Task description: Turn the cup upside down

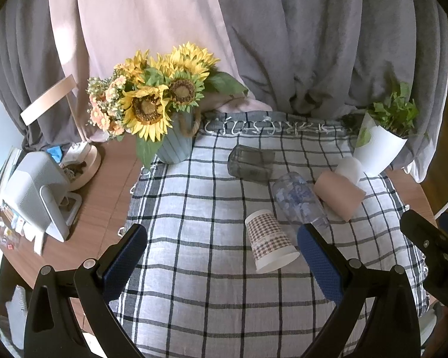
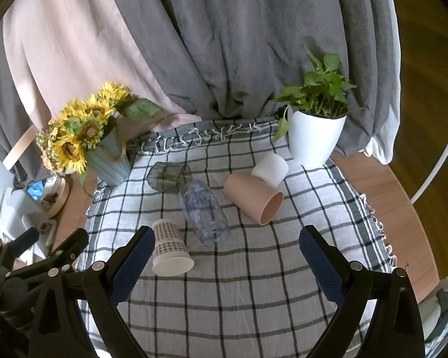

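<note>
Scene: five cups lying tipped on the checked cloth point(image 2: 254, 283), none flipped yet.
Paper cup point(image 2: 169, 249): lying nearest, rim toward the cameras, base pointing away.
Left gripper point(image 1: 222, 256): hovering spread and empty, cup just inside its right finger.
Right gripper point(image 2: 227, 253): hovering spread and empty, cup beside its left finger (partly hidden).
Nearer: hard telling, likely the left.
</note>
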A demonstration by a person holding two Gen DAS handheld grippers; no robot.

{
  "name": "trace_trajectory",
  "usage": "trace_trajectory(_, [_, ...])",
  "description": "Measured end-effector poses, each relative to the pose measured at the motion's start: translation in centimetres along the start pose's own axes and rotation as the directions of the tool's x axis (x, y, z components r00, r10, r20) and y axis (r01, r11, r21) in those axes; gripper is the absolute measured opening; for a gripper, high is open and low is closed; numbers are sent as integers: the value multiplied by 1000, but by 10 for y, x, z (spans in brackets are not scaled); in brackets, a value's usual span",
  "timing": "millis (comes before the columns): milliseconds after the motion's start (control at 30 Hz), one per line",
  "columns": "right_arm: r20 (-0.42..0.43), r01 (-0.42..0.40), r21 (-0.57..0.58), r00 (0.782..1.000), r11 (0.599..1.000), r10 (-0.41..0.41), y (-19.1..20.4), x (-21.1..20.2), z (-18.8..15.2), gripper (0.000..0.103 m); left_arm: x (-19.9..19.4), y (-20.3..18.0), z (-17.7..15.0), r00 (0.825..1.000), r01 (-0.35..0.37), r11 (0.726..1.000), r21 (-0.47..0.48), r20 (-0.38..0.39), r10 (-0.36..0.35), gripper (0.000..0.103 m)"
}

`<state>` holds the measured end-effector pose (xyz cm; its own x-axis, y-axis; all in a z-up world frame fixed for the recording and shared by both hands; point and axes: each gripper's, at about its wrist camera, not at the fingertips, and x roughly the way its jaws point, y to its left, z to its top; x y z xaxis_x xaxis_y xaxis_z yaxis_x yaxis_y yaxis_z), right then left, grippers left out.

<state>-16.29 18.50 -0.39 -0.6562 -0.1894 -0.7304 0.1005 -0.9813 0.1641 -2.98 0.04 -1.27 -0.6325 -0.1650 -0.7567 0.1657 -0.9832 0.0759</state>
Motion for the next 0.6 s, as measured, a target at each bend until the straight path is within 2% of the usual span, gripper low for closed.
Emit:
trace_trajectory(200, [-24, 13, -23, 1000, 1000, -14, -4, 16, 7, 98, 18, -4, 2, 999, -22, 998, -52, -43, 20, 103])
trace_trajectory(233, [-38, 5, -25, 999, 1000, -6, -5, 21, 8, 98, 21, -4, 2, 980, -187, 964, -190, -100, 170, 103])
trace_trajectory(367, [-104, -24, -19, 994, 1000, 22, -13, 44, 15, 98, 35, -1, 5, 971, -222, 946, -237, -140, 193, 103])
trace_trajectory(467, [-131, -32, -30, 991, 999, 28, -14, 59, 23, 98, 44, 5, 5, 961, -258, 922, -287, -176, 214, 103])
trace_trajectory(600, [-192, -96, -138, 979, 986, 68, 3, 83, 42, 97, 53, 17, 6, 945, -308, 878, -365, -220, 241, 103])
